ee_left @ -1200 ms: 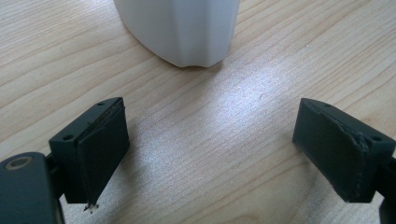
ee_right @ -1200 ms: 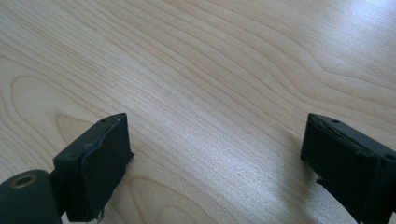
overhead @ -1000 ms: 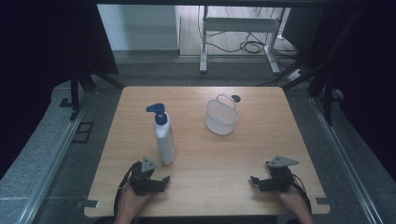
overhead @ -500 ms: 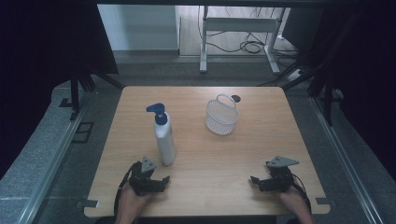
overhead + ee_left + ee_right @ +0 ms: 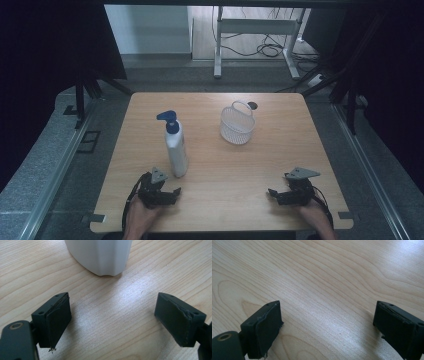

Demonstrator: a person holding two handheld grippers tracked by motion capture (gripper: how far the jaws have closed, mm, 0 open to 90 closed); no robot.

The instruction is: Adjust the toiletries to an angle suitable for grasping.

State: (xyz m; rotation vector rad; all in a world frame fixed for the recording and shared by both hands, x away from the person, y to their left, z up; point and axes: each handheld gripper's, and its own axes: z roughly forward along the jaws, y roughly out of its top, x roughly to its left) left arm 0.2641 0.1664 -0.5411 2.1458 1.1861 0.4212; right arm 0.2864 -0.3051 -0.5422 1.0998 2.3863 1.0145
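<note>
- Table [image 5: 220,165]: light wood; carries a white pump bottle [image 5: 176,147] with blue dispenser, upright, left of centre, and a white mesh basket [image 5: 236,125] farther back.
- Left gripper [image 5: 172,192]: rests near front edge, just before the bottle; jaws spread, nothing between.
- Right gripper [image 5: 272,193]: front right, well apart from both items; jaws spread, empty.

On the table [image 5: 215,200] stand 1 white pump bottle [image 5: 176,150] with a blue pump head and 1 white mesh basket [image 5: 236,126] with 1 handle. Behind the basket lies 1 small dark round thing [image 5: 252,105], too small to tell what. There are 2 grippers, the left [image 5: 169,192] and the right [image 5: 276,192], each with 2 black jaws and 1 grey plate, held by 2 hands.
</note>
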